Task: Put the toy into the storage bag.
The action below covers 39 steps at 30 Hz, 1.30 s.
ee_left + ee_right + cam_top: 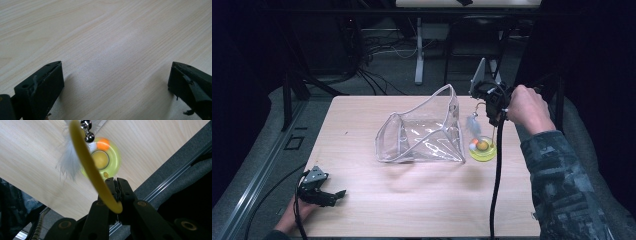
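Yellow wand (87,162) — no legible label — pinched by right hand-held gripper (115,185).

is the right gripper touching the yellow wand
Touching: in the right gripper view the right gripper has its jaws shut on the yellow wand.

Overhead forward-down over the table (422,210); two close jaw-mounted views onto its wood.

The table (422,205) is pale wood-grain, smooth and matt. The bag (422,132) is clear glossy plastic with pale cloth-like edging. The ring toy (110,160) is shiny translucent yellow-green plastic; its curved stalk (87,162) looks like smooth matt yellow plastic, carrying a soft white feather (68,161) and polished metal bells (88,131). The jaws are matt black plastic.
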Available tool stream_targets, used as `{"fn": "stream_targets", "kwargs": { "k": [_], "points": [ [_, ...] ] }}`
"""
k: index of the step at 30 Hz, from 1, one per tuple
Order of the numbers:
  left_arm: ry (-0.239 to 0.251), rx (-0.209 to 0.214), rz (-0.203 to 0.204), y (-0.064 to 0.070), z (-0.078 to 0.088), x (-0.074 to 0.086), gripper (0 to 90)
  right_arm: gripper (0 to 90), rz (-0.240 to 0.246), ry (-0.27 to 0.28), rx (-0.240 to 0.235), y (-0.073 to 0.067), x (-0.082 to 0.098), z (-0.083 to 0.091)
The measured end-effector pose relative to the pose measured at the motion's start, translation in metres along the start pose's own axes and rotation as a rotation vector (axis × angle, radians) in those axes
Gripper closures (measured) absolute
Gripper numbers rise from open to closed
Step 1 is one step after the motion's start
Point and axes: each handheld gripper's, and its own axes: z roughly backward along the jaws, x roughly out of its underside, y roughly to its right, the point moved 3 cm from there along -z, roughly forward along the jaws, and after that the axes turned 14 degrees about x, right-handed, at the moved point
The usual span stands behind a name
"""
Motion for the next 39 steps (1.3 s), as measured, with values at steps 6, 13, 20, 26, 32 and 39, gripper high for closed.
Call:
{"fn": "stream_targets", "kwargs": {
  "k": [6, 13, 20, 26, 32, 39],
  "points": [
    [0.000, 0.000, 0.000, 0.000, 0.000, 0.000, 0.2, 87.7, -0.007, 0.007, 0.012, 0.007, -0.006, 0.006],
    [0.000, 0.000, 0.000, 0.000, 0.000, 0.000, 0.2, 87.7, -0.016, 0.002, 0.010, 0.013, -0.013, 0.012],
    [0.000, 0.000, 0.000, 0.000, 0.000, 0.000, 0.2, 87.6, -0.009, 0.008, 0.023, 0.017, -0.018, 0.021],
    [0.000, 0.000, 0.000, 0.000, 0.000, 0.000, 0.2, 87.7, -0.010, 0.008, 0.031, 0.019, -0.021, 0.027],
    [0.000, 0.000, 0.000, 0.000, 0.000, 0.000, 0.2, 87.7, -0.004, 0.010, 0.041, 0.021, -0.025, 0.038],
    [0.000, 0.000, 0.000, 0.000, 0.000, 0.000, 0.2, 87.7, -0.017, 0.029, 0.050, 0.023, -0.027, 0.049]
  ]
}}
